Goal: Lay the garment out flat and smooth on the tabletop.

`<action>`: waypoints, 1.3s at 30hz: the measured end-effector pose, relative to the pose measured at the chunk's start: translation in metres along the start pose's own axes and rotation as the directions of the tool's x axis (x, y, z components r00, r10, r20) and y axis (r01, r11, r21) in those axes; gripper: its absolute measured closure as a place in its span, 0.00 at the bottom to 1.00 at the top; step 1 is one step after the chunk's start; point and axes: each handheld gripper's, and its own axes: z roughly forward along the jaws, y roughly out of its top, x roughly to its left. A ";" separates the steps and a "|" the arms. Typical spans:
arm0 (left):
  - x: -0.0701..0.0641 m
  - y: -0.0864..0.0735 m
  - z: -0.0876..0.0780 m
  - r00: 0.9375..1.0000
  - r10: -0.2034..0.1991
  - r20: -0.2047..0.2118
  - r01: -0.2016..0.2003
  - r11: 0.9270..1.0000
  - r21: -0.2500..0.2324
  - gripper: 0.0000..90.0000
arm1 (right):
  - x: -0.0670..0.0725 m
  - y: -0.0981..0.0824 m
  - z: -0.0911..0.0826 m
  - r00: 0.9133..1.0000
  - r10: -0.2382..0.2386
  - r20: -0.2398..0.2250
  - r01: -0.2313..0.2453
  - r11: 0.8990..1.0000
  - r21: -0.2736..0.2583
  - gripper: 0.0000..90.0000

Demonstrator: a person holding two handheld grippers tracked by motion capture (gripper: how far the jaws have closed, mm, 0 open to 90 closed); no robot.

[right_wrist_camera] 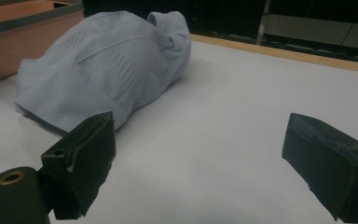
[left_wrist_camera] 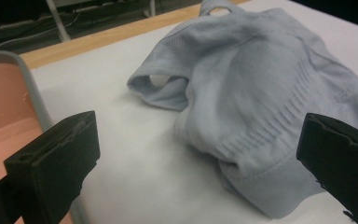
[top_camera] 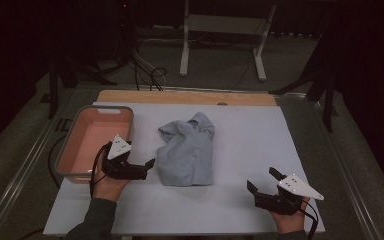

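Just ahead of the spread left tongs (top_camera: pixel 149 165), the crumpled shirt (top_camera: pixel 187 150).

Two black handheld grippers, the left gripper (top_camera: pixel 150 163) and the right gripper (top_camera: pixel 262 180), each carry a pale three-cornered plate dotted with small marks and trail a black cable, while a dark grey-green sleeve (top_camera: pixel 94 222) covers the left forearm.

Dim room: grey carpet floor (top_camera: pixel 220 80), white metal stand (top_camera: pixel 223 25), tangled cables (top_camera: pixel 147 70) behind
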 end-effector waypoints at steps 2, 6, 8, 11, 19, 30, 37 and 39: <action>0.001 0.001 -0.003 1.000 -0.008 -0.003 0.008 1.000 -0.015 0.00 | 0.002 0.004 0.001 1.000 -0.001 -0.003 0.001 1.000 0.008 0.11; 0.001 0.002 -0.007 1.000 -0.003 -0.006 0.003 1.000 -0.029 0.00 | 0.006 0.015 0.004 1.000 0.003 -0.014 -0.003 1.000 0.006 0.11; 0.000 0.001 -0.009 1.000 0.003 -0.009 -0.003 0.999 -0.033 0.00 | 0.008 0.019 0.008 1.000 0.006 -0.018 -0.005 1.000 0.003 0.11; 0.001 0.000 -0.010 1.000 0.000 -0.012 -0.001 0.999 -0.041 0.00 | 0.012 0.025 0.016 0.999 0.020 -0.035 -0.019 1.000 0.010 0.11; 0.002 -0.002 -0.014 1.000 -0.013 -0.013 0.012 0.999 -0.053 0.00 | 0.024 0.041 0.037 0.998 0.006 -0.063 -0.005 1.000 0.018 0.11; 0.004 -0.003 -0.019 0.999 -0.027 -0.020 0.026 0.998 -0.062 0.00 | 0.040 0.051 0.065 0.995 -0.020 -0.097 0.024 0.999 0.044 0.11; 0.002 -0.003 -0.019 1.000 -0.023 -0.019 0.022 0.998 -0.059 0.00 | 0.046 0.049 0.081 0.993 -0.011 -0.119 0.020 0.997 0.071 0.11; 0.002 -0.003 -0.019 1.000 -0.024 -0.017 0.023 0.998 -0.059 0.00 | 0.047 0.048 0.084 0.992 -0.008 -0.123 0.018 0.997 0.080 0.11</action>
